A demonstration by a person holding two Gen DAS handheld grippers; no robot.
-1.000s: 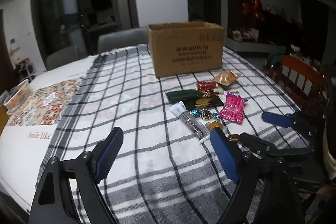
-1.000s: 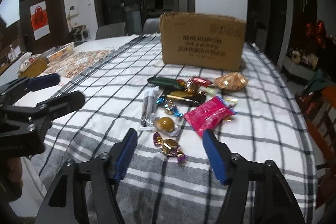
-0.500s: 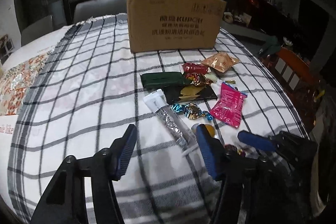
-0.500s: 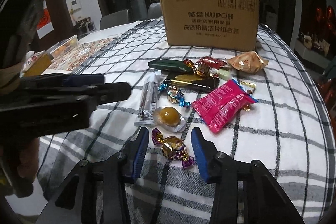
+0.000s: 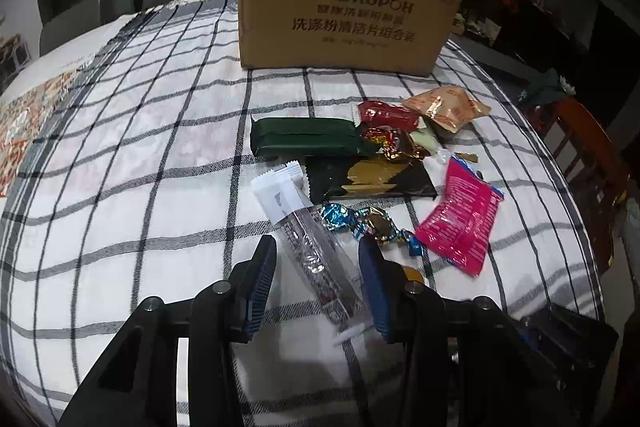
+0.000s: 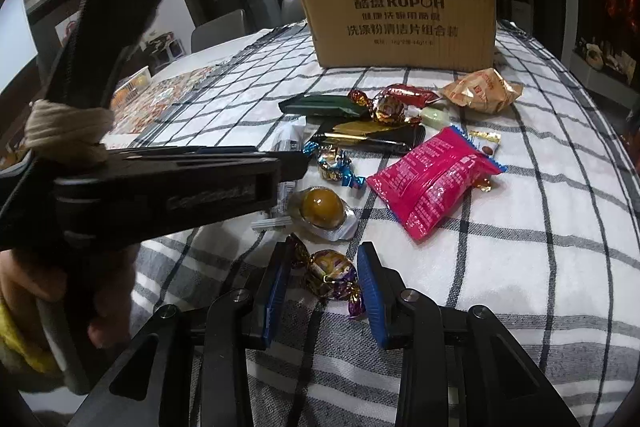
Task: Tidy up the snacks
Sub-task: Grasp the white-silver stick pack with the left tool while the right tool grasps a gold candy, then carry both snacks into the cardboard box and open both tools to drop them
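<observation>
You're mid-grab: left gripper [image 5: 318, 269] closing around the long clear stick pack [image 5: 308, 247], right gripper [image 6: 322, 277] closing around the purple-gold candy [image 6: 330, 273], neither pinched yet, so squeeze, then lift toward the far cardboard box [image 6: 400, 15].

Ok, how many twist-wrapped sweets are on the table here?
3. A purple-gold sweet lies between the right gripper's closing jaws, a blue sweet left of the pink packet, a red-gold sweet by the green bar. More may hide under packets.

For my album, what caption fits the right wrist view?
Right gripper closing around a purple-wrapped candy on the checked tablecloth.
</observation>
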